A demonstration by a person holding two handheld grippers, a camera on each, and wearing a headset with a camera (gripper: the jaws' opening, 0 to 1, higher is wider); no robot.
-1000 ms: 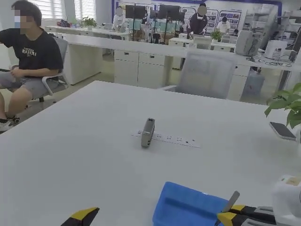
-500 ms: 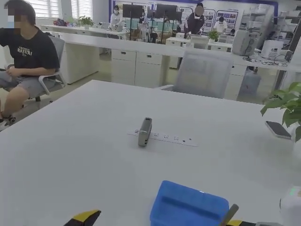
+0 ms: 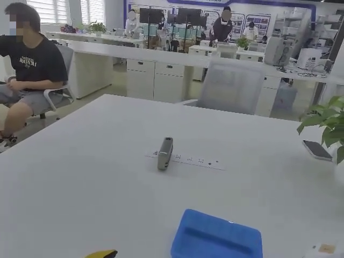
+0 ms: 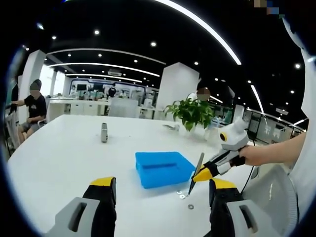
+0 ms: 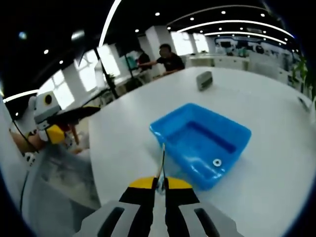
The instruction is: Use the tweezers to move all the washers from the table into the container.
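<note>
A blue container sits near the table's front edge, and a yellow fingertip pokes in at the bottom left. My left gripper is open and holds nothing. It faces the container from the near side. Two small washers lie on the table just in front of the container. My right gripper is shut on thin metal tweezers. The tweezers slant down with their tip just above the washers. One washer lies inside the container.
A power strip with a grey block on it lies mid-table. A phone and a plant are at the right. A person sits at the far left, and an office chair stands behind the table.
The head view has tilted up a little. The right gripper and tweezers, at the bottom right a second ago, have dropped below the frame's edge.
</note>
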